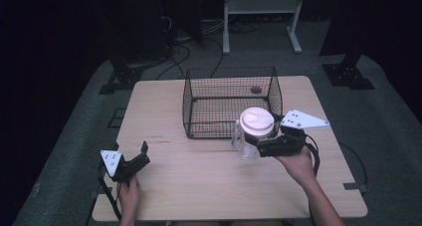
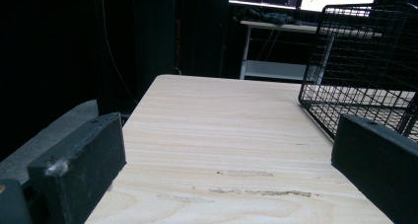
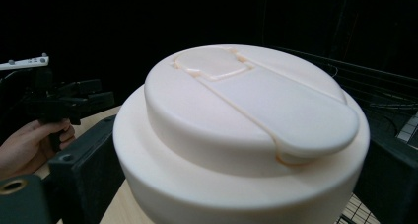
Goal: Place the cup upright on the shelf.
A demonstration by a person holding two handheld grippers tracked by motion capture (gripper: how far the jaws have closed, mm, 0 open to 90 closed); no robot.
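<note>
Smooth, matt cream plastic lid (image 3: 246,135) tops a clear jar (image 1: 247,147); black wire-mesh basket (image 1: 231,102) sits on pale, grained wooden table (image 1: 209,176).

Left gripper (image 1: 142,155) low at near left, jaws spread wide, hand behind it, right gripper (image 1: 259,139) raised at right, jaws clamped, forearm angled in

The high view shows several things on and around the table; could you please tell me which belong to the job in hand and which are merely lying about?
In the job:
- clear jar with a cream lid, clamped in the right gripper
- wire basket, just beside the jar

Not in use:
- left gripper, open, holding nothing, low over the wooden table
- white shelf frame behind the table
- cables on the floor
</note>
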